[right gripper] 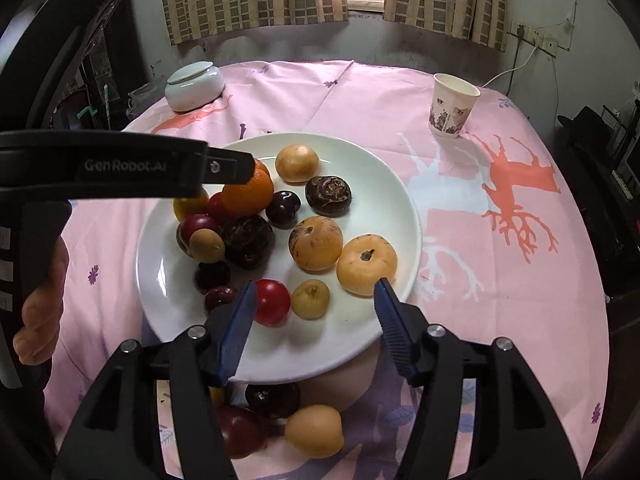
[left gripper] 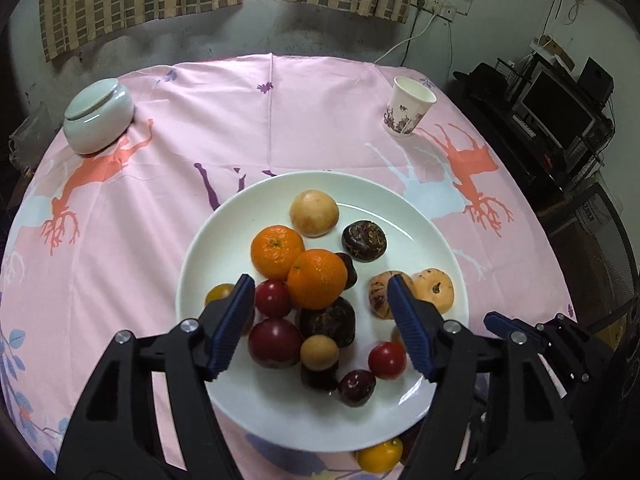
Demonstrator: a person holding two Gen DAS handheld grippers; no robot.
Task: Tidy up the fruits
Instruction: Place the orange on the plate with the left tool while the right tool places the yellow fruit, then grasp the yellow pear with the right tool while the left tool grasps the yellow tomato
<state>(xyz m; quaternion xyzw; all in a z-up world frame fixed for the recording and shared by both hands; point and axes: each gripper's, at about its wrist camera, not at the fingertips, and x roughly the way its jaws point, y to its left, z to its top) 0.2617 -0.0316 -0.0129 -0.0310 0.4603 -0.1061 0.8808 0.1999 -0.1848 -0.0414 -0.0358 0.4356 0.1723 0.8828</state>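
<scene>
A white plate [left gripper: 248, 404] on the pink tablecloth holds several fruits: two oranges [left gripper: 316, 278], red plums [left gripper: 275, 342], dark chestnut-like fruits [left gripper: 364, 240] and tan round fruits [left gripper: 314, 208]. My left gripper [left gripper: 320, 285] hangs open over the plate's near half, and its pads touch nothing. My right gripper [right gripper: 317, 285] is open above the plate's near rim [right gripper: 280, 368]. A red tomato [right gripper: 272, 302] and a small tan fruit [right gripper: 310, 299] lie under its gap. Off the plate, near me, lie a tan fruit [right gripper: 314, 430], a red plum [right gripper: 240, 432] and a dark cherry [right gripper: 272, 398].
A lidded pale ceramic jar [left gripper: 98, 116] stands at the far left of the table, a paper cup [left gripper: 410, 106] at the far right. A yellow fruit [left gripper: 380, 456] lies by the plate's near rim. A hand [right gripper: 40, 312] holds the left gripper's body. Electronics [left gripper: 560, 120] crowd the right.
</scene>
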